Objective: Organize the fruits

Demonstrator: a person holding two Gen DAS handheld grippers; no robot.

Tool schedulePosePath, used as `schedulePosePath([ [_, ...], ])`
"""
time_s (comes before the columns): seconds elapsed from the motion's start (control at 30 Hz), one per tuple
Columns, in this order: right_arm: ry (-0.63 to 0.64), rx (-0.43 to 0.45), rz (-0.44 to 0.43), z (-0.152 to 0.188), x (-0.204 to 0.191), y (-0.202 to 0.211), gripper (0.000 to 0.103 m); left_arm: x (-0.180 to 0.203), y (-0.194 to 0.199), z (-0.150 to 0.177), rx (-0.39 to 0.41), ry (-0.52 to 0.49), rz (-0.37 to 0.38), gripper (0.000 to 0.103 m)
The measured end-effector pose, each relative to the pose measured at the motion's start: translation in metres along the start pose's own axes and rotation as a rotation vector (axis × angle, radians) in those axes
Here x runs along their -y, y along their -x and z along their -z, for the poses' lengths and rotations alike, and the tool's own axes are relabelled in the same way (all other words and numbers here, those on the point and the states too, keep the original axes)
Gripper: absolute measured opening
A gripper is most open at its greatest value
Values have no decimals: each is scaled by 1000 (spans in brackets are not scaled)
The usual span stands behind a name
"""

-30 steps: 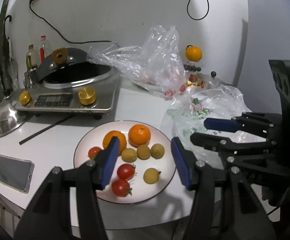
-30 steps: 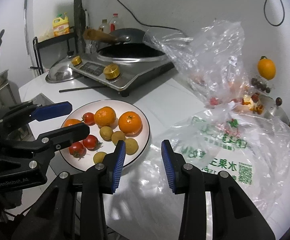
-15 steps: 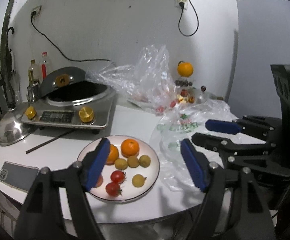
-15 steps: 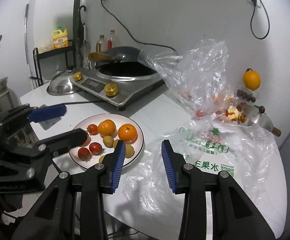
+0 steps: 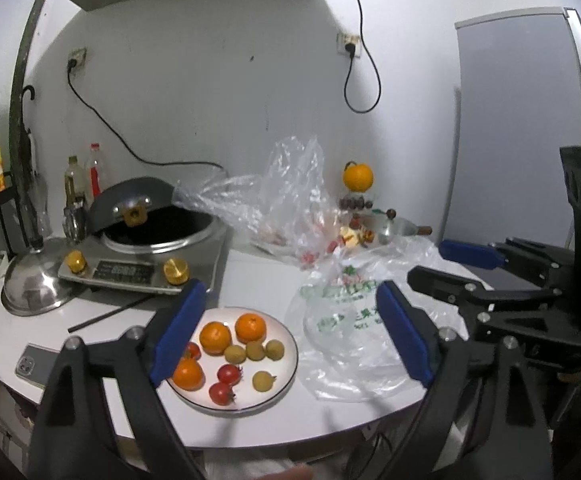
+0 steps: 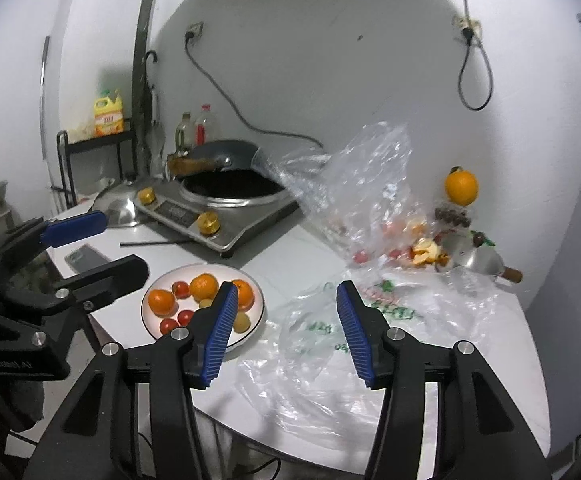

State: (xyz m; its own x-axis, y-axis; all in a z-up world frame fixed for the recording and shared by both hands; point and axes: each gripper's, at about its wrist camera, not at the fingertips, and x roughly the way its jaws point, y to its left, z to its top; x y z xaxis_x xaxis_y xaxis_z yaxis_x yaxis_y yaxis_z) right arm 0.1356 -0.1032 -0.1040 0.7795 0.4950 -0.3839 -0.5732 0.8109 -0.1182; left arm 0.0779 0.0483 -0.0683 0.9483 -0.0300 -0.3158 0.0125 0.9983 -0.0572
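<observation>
A white plate (image 5: 286,364) (image 6: 146,322) near the table's front edge holds three oranges (image 5: 250,328), several red tomatoes (image 5: 228,373) and several small yellow-brown fruits (image 5: 274,349). My left gripper (image 5: 288,330) hangs above and back from the plate, its jaws opening wide with nothing between them. My right gripper (image 6: 286,330) is raised over a crumpled clear bag with green print (image 6: 330,344) (image 5: 350,320); its jaws are opening and hold nothing. Each gripper shows at the edge of the other's view.
An induction cooker with a wok (image 5: 150,248) and a steel lid (image 5: 30,284) stand at the back left. A phone (image 5: 36,364) and a dark stick (image 5: 110,314) lie by the plate. Another clear bag (image 5: 282,204) and an orange on a stand (image 5: 357,177) sit behind.
Both grippers pulled up and back from the table, so the plate looks smaller. The left jaws spread much wider; the right jaws, still narrow half a second ago, have opened too.
</observation>
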Motion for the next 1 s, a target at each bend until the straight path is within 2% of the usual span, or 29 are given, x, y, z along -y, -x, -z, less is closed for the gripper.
schedulePosePath([
  [0.23,-2,79,45,-10,3,41,59,9,25,-16,30,2,-27,89],
  [0.53,-19,173,79,-21,10,94,62,28,68,-38,119,-28,-53,89],
  [0.6,-24,198,86,-23,11,109,65,31,77,-42,123,-28,-68,93],
  [0.67,-25,219,91,-24,12,120,69,36,86,-46,136,-32,-85,94],
  [0.8,-39,251,102,-23,14,140,71,48,101,-49,167,-62,-142,94],
  [1.0,-37,266,127,-20,15,153,72,56,110,-49,179,-84,-118,94],
])
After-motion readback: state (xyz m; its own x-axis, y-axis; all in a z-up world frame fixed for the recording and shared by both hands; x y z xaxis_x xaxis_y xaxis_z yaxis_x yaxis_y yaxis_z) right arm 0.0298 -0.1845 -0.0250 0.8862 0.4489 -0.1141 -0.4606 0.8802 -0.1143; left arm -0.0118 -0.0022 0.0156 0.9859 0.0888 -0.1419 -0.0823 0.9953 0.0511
